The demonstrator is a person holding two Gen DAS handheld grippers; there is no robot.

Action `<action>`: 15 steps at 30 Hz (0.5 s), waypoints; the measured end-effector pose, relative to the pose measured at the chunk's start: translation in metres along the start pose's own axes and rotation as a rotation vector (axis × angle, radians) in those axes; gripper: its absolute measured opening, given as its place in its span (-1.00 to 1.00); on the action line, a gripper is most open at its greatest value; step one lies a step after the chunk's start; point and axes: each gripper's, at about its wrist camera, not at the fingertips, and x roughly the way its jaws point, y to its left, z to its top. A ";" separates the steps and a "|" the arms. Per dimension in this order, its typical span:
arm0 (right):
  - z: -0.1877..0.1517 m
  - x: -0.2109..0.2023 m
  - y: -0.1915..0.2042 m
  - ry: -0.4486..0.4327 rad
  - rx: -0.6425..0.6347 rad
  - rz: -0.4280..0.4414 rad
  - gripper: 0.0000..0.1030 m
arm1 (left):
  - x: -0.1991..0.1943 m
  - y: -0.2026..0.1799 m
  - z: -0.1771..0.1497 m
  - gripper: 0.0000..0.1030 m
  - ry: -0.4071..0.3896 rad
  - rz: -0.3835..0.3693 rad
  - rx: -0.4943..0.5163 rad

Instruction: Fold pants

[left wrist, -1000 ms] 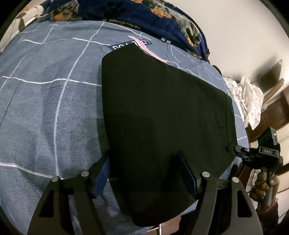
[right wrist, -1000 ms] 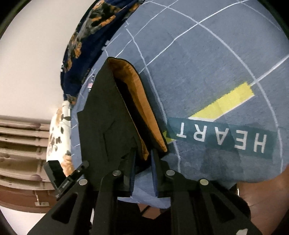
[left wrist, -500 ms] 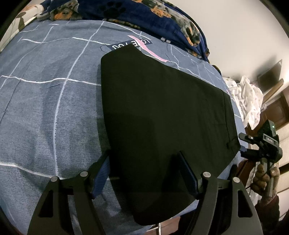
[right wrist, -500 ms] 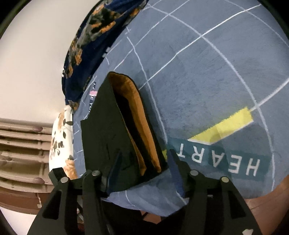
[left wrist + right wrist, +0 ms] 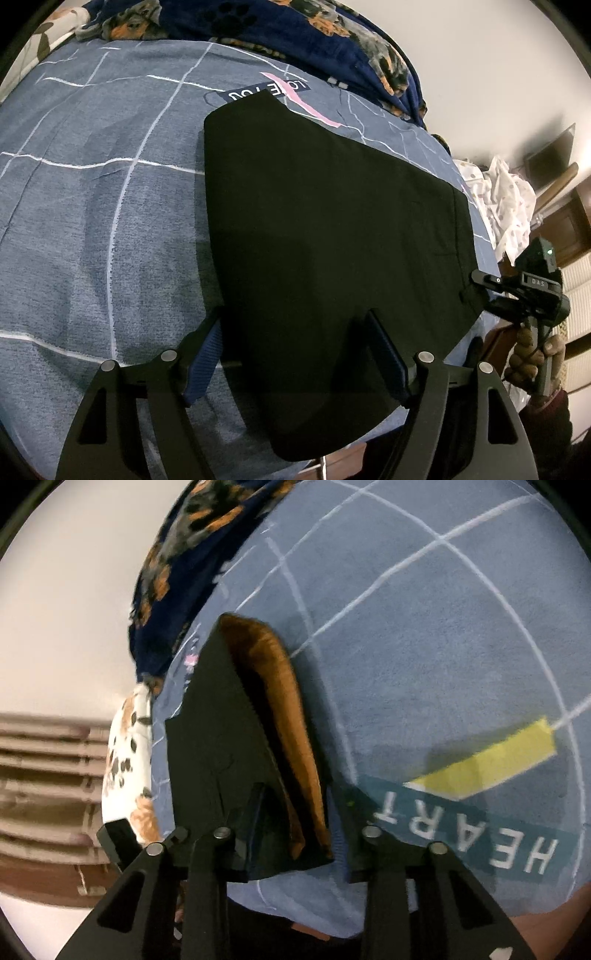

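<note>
Black pants [image 5: 332,236] lie folded flat on the blue-grey bedsheet [image 5: 92,206]. My left gripper [image 5: 295,343] is open, its jaws straddling the near edge of the pants. My right gripper [image 5: 299,812] is open around the waistband corner, where the orange lining [image 5: 284,701] shows inside the black cloth [image 5: 210,746]. The right gripper also shows in the left wrist view [image 5: 524,291] at the pants' right edge, held by a hand.
A dark blue patterned blanket [image 5: 332,37] is bunched at the far side of the bed. White spotted cloth [image 5: 506,199] lies off the bed's right end. Wooden furniture [image 5: 569,229] stands beyond. The bed edge runs just below both grippers.
My right gripper opened, letting go of the waistband, drew back a little, then moved in again around the corner. My left gripper stayed open and nearly still.
</note>
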 end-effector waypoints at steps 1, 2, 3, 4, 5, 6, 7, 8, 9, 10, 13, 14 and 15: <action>-0.001 0.000 0.007 -0.007 -0.035 -0.014 -0.62 | 0.000 0.000 0.000 0.46 -0.001 0.002 0.000; -0.002 -0.002 0.015 -0.017 -0.064 -0.008 -0.67 | 0.000 0.000 0.000 0.46 -0.002 0.005 0.000; -0.001 -0.004 0.019 -0.021 -0.072 0.011 -0.68 | -0.001 0.000 0.000 0.46 -0.003 0.007 -0.001; 0.000 -0.005 0.023 -0.027 -0.078 0.030 -0.69 | -0.001 0.001 0.001 0.46 -0.002 0.006 -0.005; 0.001 -0.007 0.026 -0.037 -0.088 0.040 -0.70 | -0.002 0.002 0.002 0.46 -0.002 0.005 -0.009; 0.003 -0.006 0.027 -0.040 -0.092 0.039 -0.70 | -0.003 0.003 0.002 0.46 -0.005 0.004 -0.018; 0.004 -0.004 0.024 -0.038 -0.091 0.033 -0.70 | -0.003 0.005 0.003 0.46 -0.008 0.003 -0.025; 0.006 0.001 0.018 -0.030 -0.080 0.025 -0.71 | -0.003 0.007 0.003 0.46 -0.008 0.001 -0.030; 0.006 0.005 0.010 -0.022 -0.062 0.016 -0.71 | -0.003 0.008 0.002 0.47 -0.008 -0.003 -0.034; 0.006 0.009 0.001 -0.013 -0.034 0.014 -0.71 | -0.004 0.008 0.002 0.46 -0.008 -0.005 -0.036; 0.006 0.012 -0.015 -0.007 0.028 0.068 -0.72 | -0.003 0.007 0.003 0.46 -0.003 0.004 -0.020; 0.006 0.011 -0.015 -0.003 0.029 0.071 -0.72 | -0.003 0.007 0.003 0.46 -0.001 0.009 -0.013; 0.006 0.011 -0.013 -0.001 0.022 0.067 -0.72 | -0.003 0.006 0.004 0.47 0.001 0.013 -0.007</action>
